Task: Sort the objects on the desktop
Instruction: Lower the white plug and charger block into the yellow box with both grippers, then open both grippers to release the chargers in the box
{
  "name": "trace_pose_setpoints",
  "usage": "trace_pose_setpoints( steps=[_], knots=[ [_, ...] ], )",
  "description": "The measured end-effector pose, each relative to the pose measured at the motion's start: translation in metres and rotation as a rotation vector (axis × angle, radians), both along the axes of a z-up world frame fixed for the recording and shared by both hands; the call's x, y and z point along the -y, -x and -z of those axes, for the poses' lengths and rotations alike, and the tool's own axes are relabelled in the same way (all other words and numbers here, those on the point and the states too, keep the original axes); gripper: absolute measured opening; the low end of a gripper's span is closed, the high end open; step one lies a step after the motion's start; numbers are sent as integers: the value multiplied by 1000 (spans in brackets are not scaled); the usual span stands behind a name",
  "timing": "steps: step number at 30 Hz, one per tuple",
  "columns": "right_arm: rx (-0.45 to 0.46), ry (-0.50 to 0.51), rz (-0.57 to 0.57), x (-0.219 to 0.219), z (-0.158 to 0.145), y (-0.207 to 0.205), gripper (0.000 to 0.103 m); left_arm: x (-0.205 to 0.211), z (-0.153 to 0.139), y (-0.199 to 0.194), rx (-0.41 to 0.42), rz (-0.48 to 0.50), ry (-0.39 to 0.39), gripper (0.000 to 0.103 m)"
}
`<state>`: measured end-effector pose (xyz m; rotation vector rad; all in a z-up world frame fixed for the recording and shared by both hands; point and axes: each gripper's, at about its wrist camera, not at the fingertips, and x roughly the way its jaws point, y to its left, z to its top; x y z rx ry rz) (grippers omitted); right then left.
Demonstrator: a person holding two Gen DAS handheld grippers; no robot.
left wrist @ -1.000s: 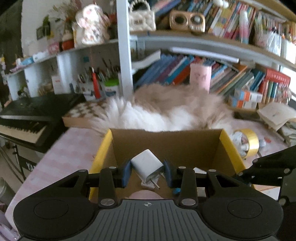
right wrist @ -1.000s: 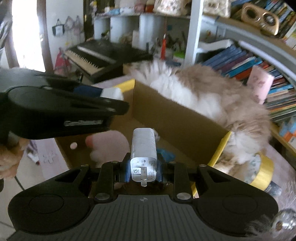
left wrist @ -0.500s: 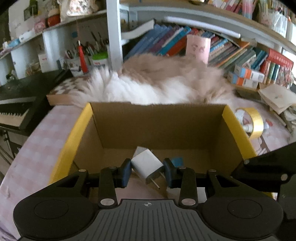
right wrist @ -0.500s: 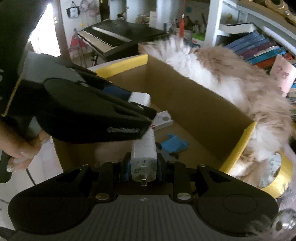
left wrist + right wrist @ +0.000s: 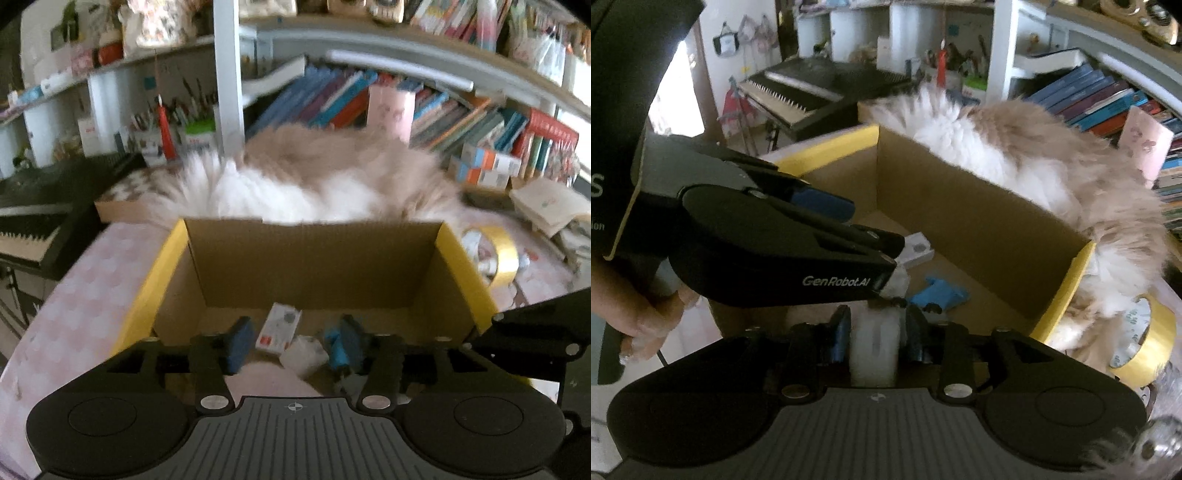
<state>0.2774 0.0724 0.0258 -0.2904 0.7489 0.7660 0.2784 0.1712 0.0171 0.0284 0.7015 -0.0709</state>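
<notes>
A cardboard box (image 5: 314, 258) with yellow flaps stands on the pink checked table. My left gripper (image 5: 293, 345) is open over the box's near side. The white charger plug (image 5: 303, 355) lies loose below it in the box, next to a small white packet (image 5: 277, 328) and a blue piece (image 5: 940, 293). My right gripper (image 5: 873, 338) is shut on a white rectangular block (image 5: 873, 343), held at the box's near edge just behind the left gripper's finger (image 5: 798, 258).
A fluffy cat (image 5: 321, 184) lies right behind the box. A yellow tape roll (image 5: 495, 254) sits to the box's right. Bookshelves (image 5: 461, 122) fill the back. A keyboard (image 5: 33, 225) stands off the table's left edge.
My left gripper has opened and let the white charger plug drop into the box. My right gripper has moved closer over the box with its white block still held.
</notes>
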Motion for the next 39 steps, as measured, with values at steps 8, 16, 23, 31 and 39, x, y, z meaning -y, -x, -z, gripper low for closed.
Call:
trace_pose_setpoints(
  steps=[8, 16, 23, 31, 39],
  knots=[
    [91, -78, 114, 22, -23, 21, 40, -1, -29, 28, 130, -26, 15, 76],
    [149, -127, 243, 46, -36, 48, 39, -4, -47, 64, 191, -11, 32, 78],
    [212, -147, 354, 61, -42, 78, 39, -13, -53, 99, 224, -11, 31, 81],
    [236, -118, 438, 63, -38, 125, 40, -26, -48, 138, 218, -20, 39, 81],
    [200, -96, 477, 54, -20, 180, 40, -37, -39, 185, 183, -12, 32, 81]
  ],
)
